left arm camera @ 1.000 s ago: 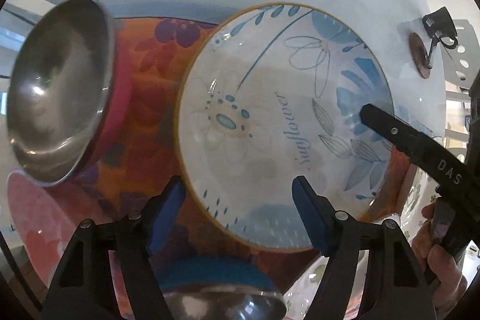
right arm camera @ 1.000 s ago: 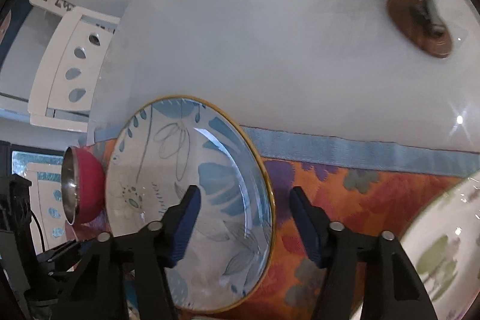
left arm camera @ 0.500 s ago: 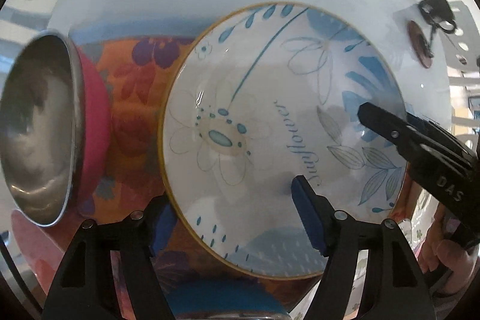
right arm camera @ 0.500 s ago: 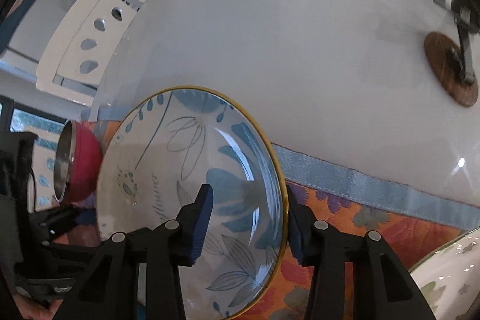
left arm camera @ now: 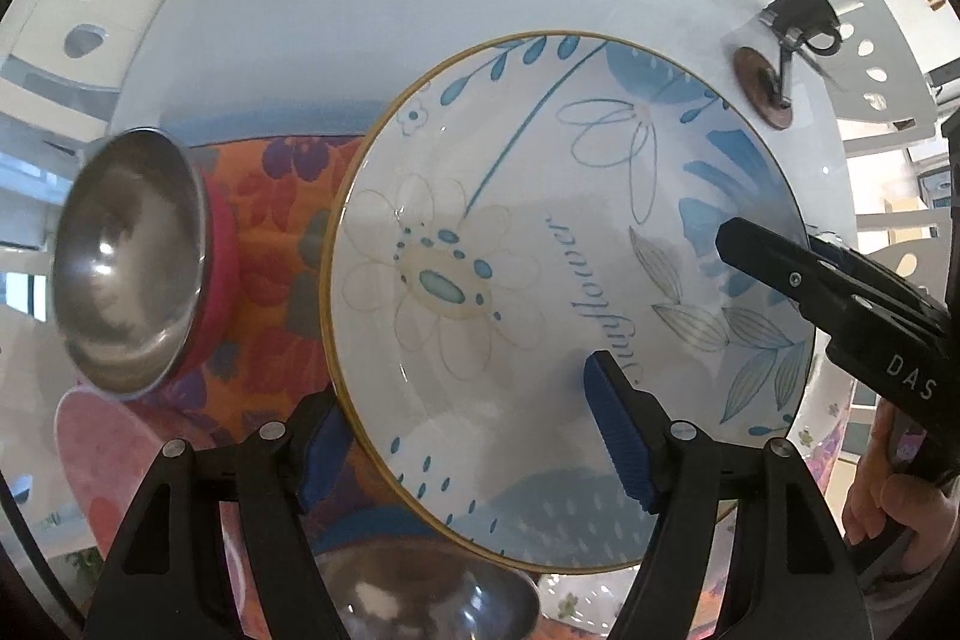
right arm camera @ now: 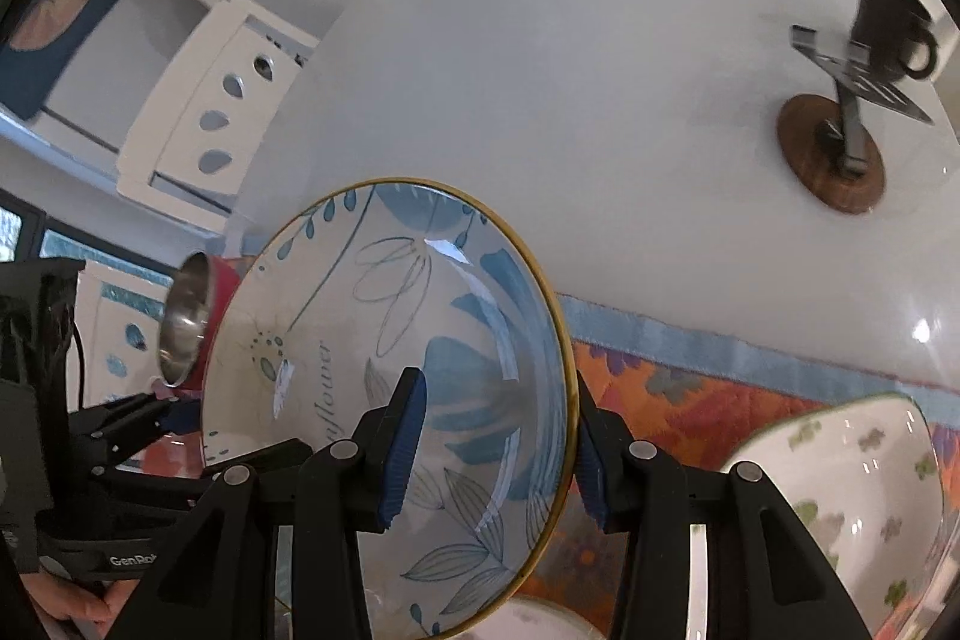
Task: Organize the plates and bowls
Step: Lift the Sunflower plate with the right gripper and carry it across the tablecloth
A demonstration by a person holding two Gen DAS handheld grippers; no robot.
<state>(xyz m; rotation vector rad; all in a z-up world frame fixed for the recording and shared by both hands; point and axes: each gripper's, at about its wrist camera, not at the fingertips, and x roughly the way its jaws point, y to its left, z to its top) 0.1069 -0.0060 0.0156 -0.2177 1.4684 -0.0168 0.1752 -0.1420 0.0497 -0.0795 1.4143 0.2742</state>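
Both hand-held grippers are clamping the same blue "Sunflower" bowl (left arm camera: 558, 292) by its rim: the left hand-held gripper (left arm camera: 480, 436) is pinching it at about 7 o'clock, the right hand-held gripper (right arm camera: 498, 454) at about 3 o'clock. The bowl is hanging tilted over the orange floral mat (left arm camera: 270, 220), with a steel-lined red bowl (left arm camera: 132, 262) sitting at 9 o'clock.

Blue-flowered bowl (right arm camera: 420, 370) gripped at its rim by right gripper (right arm camera: 492, 454) at lower centre, green-patterned bowl (right arm camera: 852, 490) lower right, cup stand (right arm camera: 840, 148) upper right
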